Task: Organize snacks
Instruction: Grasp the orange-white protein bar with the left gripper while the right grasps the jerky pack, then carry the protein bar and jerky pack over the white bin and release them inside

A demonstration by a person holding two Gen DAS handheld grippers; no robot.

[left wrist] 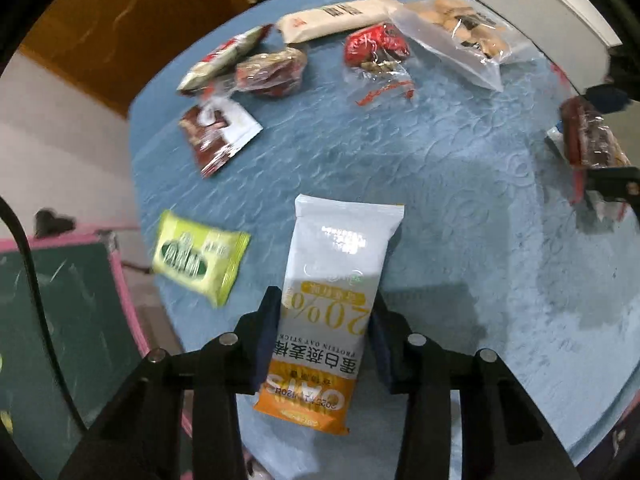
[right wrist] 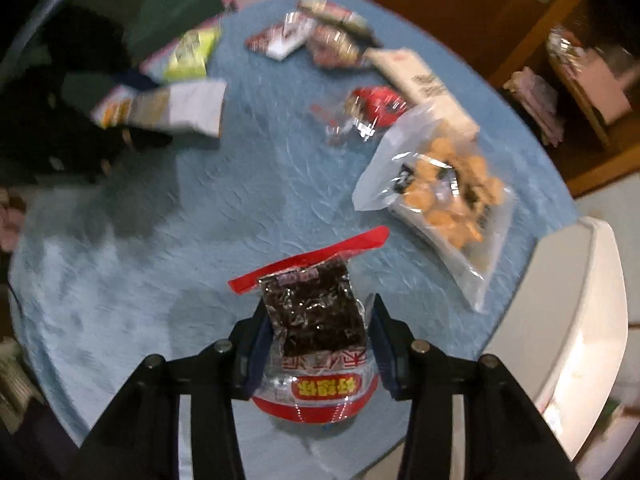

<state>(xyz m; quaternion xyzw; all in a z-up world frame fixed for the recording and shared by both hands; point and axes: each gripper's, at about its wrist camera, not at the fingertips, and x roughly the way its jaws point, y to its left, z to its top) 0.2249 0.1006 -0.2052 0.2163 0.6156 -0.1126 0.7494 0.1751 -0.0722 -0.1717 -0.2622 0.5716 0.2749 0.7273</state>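
Observation:
My left gripper (left wrist: pixel 326 320) is shut on a white and orange oat stick packet (left wrist: pixel 340 264), held just above the blue tablecloth (left wrist: pixel 400 160). My right gripper (right wrist: pixel 320 326) is shut on a clear packet with a red strip and a dark snack inside (right wrist: pixel 316 312). In the right wrist view the oat stick packet (right wrist: pixel 176 108) hangs at the far left in the other gripper. The red-strip packet (left wrist: pixel 588 140) shows at the right edge of the left wrist view.
Loose on the cloth lie a green packet (left wrist: pixel 198 262), a brown and white sachet (left wrist: pixel 218 132), a red wrapped snack (left wrist: pixel 376 46), a long cream packet (left wrist: pixel 340 16) and a clear bag of round biscuits (right wrist: pixel 452 188). A white container (right wrist: pixel 560 320) stands at the table's edge.

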